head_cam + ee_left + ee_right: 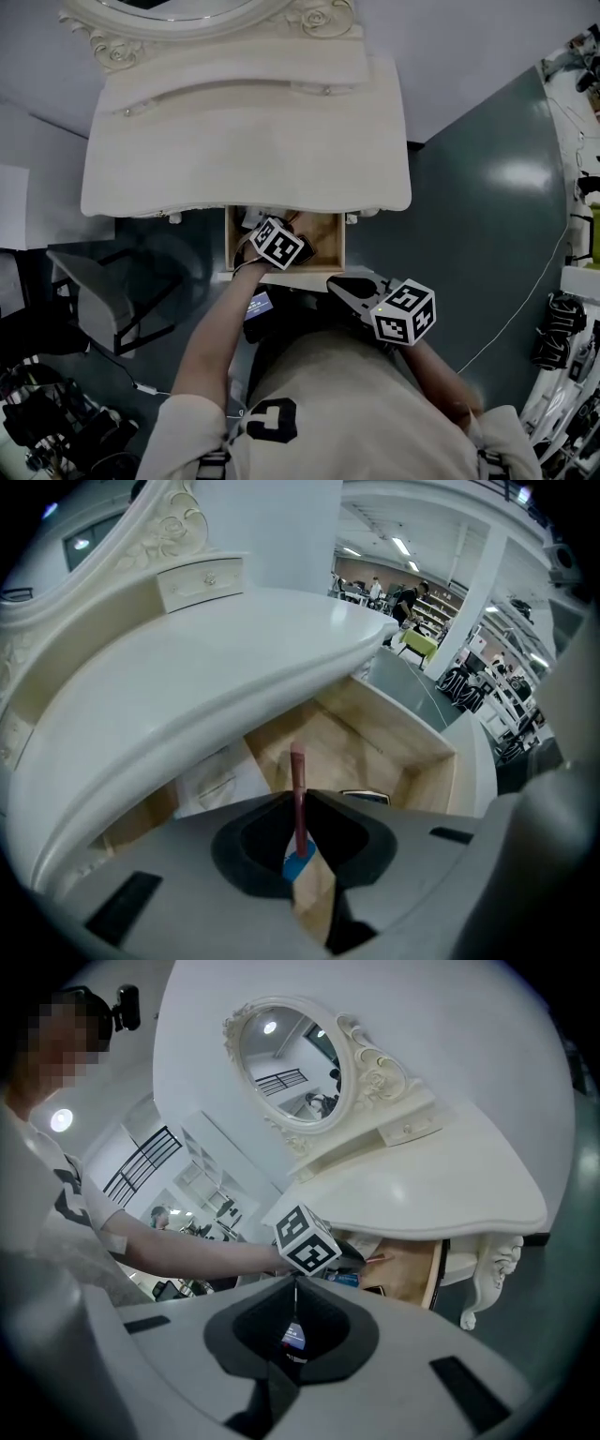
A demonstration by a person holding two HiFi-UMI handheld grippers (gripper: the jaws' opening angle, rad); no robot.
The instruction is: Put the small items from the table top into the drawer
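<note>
The wooden drawer stands pulled out under the front of the white dressing table. My left gripper hangs over the drawer and points steeply down into it. In the left gripper view it is shut on a thin dark-red stick that pokes out over the drawer floor. A white paper packet and a small dark item lie inside. My right gripper sits just in front of the drawer, shut with nothing in it. The table top shows no loose items.
An oval mirror in a carved frame stands at the back of the table, with a small drawer beneath it. A grey chair is at the left, a cable crosses the dark floor at the right, and a carved table leg stands beside the drawer.
</note>
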